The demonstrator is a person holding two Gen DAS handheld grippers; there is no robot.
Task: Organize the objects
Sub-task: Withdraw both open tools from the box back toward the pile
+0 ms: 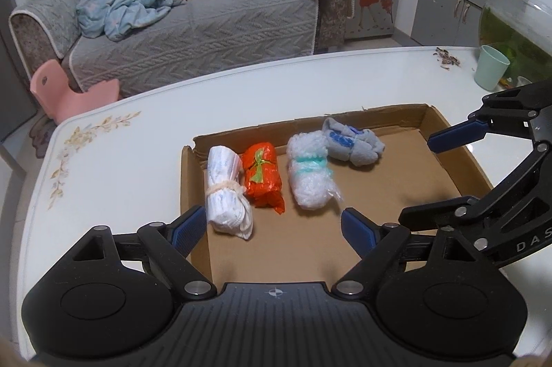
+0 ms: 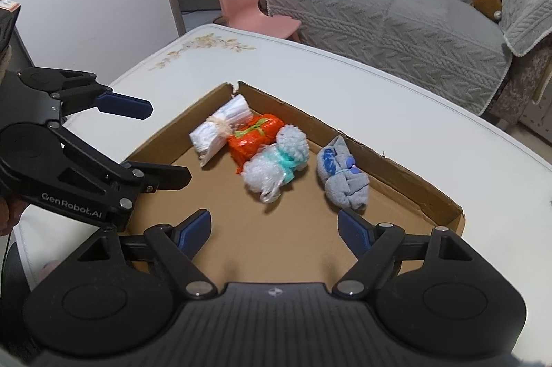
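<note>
A shallow cardboard tray [image 1: 448,166] [image 2: 414,180] lies on the white table. In it lie a white bundle tied with string [image 1: 226,194] [image 2: 219,128], an orange bundle [image 1: 262,177] [image 2: 253,137], a clear bubbly bundle with a teal band [image 1: 308,172] [image 2: 276,165] and a rolled grey sock [image 1: 352,142] [image 2: 341,177]. My left gripper [image 1: 272,229] [image 2: 162,142] is open and empty over the tray's near left part. My right gripper [image 2: 274,230] [image 1: 419,177] is open and empty over the tray's right side.
The white table [image 1: 138,139] [image 2: 310,66] has a floral print at its left corner. A green cup [image 1: 490,71], a glass fish tank [image 1: 514,28] and seed husks [image 1: 446,56] sit at the far right. A grey sofa [image 1: 193,21] and a pink chair [image 2: 248,8] stand beyond.
</note>
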